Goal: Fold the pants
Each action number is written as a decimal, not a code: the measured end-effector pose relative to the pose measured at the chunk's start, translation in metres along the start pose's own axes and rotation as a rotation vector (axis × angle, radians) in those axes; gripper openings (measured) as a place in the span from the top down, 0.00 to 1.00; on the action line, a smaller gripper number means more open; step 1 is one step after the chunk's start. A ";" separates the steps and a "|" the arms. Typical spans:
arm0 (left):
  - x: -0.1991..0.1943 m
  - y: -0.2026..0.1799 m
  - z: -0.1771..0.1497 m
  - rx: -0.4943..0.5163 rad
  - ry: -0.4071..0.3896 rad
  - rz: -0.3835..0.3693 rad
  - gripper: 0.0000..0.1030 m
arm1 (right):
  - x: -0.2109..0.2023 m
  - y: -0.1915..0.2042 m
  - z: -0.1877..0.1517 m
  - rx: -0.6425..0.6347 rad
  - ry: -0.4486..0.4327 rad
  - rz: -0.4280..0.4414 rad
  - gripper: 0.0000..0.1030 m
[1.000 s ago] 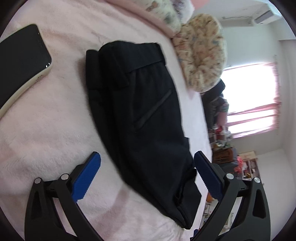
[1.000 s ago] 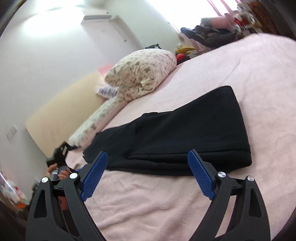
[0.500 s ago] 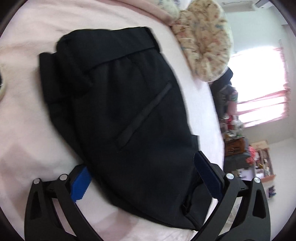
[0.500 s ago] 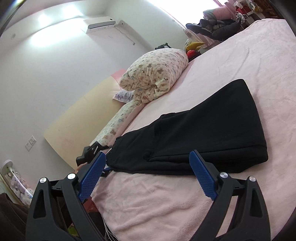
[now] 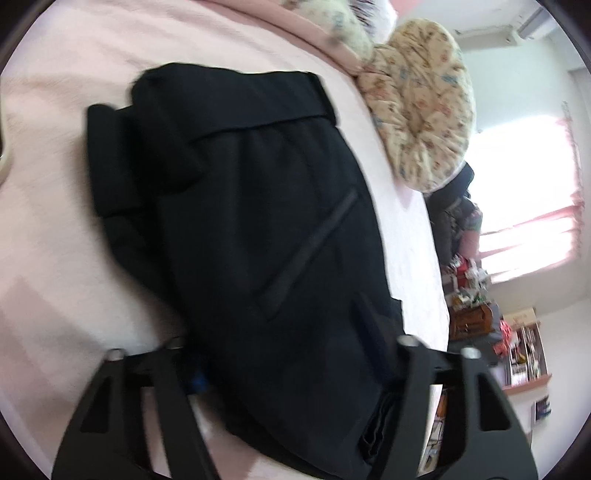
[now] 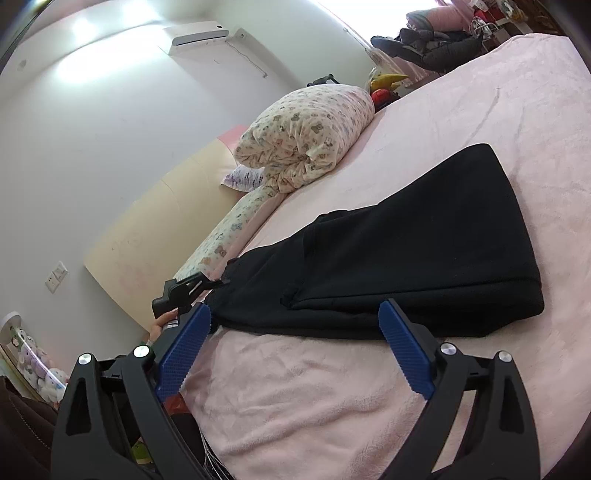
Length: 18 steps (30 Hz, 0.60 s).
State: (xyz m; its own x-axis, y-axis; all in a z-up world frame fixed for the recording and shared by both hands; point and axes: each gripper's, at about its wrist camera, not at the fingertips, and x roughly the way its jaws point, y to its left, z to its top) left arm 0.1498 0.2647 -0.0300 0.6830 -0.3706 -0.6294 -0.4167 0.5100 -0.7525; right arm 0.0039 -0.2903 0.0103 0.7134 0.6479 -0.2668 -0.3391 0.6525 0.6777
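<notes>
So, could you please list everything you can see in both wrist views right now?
pants: 1, black, folded on the bed, nearer end between the left fingers
blanket: 1, pink, fuzzy, covering the bed
quilt: 1, cream with small bear print, bundled at the head of the bed
long pillow: 1, same print, along the headboard
headboard: 1, pale yellow, against the wall
air conditioner: 1, white, high on the wall
window: 1, bright, pink curtain
left gripper: 1, black, around the pants' end; jaw state unclear
right gripper: 1, black with blue pads, open, short of the pants
</notes>
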 end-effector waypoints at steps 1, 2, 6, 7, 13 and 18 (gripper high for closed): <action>0.000 0.002 0.002 -0.006 0.000 0.008 0.57 | 0.001 0.000 0.000 0.000 0.001 0.000 0.08; -0.001 0.005 0.002 -0.010 0.003 0.009 0.61 | 0.001 0.001 -0.001 0.000 0.002 0.001 0.08; -0.005 0.002 -0.002 0.019 -0.021 0.029 0.72 | 0.000 0.002 -0.001 0.000 -0.002 0.006 0.08; -0.007 -0.003 -0.004 0.042 -0.036 0.042 0.76 | -0.001 0.002 0.000 0.002 -0.006 0.009 0.08; -0.030 -0.062 -0.021 0.285 -0.147 0.136 0.85 | -0.014 0.000 0.006 0.028 -0.059 0.023 0.07; -0.044 -0.118 -0.042 0.473 -0.212 0.191 0.86 | -0.033 -0.006 0.012 0.069 -0.125 0.018 0.05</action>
State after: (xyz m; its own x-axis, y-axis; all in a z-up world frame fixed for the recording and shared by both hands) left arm 0.1438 0.1879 0.0779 0.7478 -0.0975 -0.6567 -0.2639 0.8640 -0.4288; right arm -0.0098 -0.3206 0.0234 0.7799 0.6025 -0.1694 -0.3127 0.6096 0.7284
